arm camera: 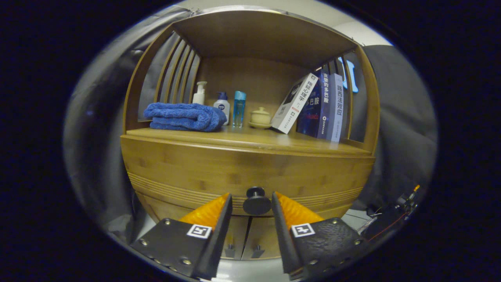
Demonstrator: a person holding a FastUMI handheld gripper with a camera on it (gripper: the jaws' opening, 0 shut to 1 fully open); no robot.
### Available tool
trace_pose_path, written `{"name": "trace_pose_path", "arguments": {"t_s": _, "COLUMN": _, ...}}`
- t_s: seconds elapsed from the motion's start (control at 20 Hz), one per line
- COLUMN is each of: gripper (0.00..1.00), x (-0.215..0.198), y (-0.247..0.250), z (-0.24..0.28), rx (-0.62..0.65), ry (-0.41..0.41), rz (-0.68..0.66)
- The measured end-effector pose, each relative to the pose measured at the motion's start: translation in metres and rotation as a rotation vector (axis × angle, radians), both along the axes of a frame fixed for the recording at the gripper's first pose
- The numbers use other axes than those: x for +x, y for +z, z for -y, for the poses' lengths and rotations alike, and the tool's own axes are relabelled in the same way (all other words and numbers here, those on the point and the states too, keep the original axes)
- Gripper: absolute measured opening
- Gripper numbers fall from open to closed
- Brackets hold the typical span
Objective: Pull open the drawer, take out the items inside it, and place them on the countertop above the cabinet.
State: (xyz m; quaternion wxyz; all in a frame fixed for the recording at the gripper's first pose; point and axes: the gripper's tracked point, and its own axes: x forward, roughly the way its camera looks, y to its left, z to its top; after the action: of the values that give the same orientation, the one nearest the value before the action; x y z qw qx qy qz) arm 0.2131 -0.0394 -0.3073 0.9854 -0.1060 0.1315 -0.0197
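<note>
Gripper (252, 199) jaws apart, straddling the drawer knob (256, 202) — drawer (235, 174) shut, below the table (254, 141). Best: close squarely on the knob, pull straight back — no twisting.

A staged home corner set up inside a recording booth. A bamboo cabinet (250, 164) fills the middle of the frame, with an open shelf above a closed drawer with a round dark knob (256, 201). On the shelf sit household things: a folded blue towel (184, 116) at the left, a white pump bottle (200, 93), a small lotion bottle (222, 105), a clear blue bottle (239, 108) and a lidded cream jar (260, 117) at centre, and three leaning books (317, 105) at the right. Dark cloth drapes hang at both sides, and loose wiring (395, 217) lies at the lower right.
</note>
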Motion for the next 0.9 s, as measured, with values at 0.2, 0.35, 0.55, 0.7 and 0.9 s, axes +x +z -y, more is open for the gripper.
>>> {"name": "trace_pose_path", "arguments": {"t_s": 0.2, "gripper": 0.63, "x": 0.007, "y": 0.000, "z": 0.004, "rx": 0.047, "ry": -0.037, "rz": 0.009}}
{"name": "trace_pose_path", "arguments": {"t_s": 0.35, "gripper": 0.64, "x": 0.029, "y": -0.008, "z": 0.008, "rx": 0.056, "ry": -0.068, "rz": -0.033}}
{"name": "trace_pose_path", "arguments": {"t_s": 0.55, "gripper": 0.43, "x": 0.031, "y": -0.009, "z": 0.013, "rx": 0.185, "ry": -0.109, "rz": -0.024}}
{"name": "trace_pose_path", "arguments": {"t_s": 0.7, "gripper": 0.43, "x": 0.036, "y": -0.010, "z": 0.011, "rx": 0.250, "ry": -0.099, "rz": 0.011}}
{"name": "trace_pose_path", "arguments": {"t_s": 0.9, "gripper": 0.43, "x": 0.033, "y": -0.024, "z": 0.009, "rx": 0.279, "ry": -0.055, "rz": -0.043}}
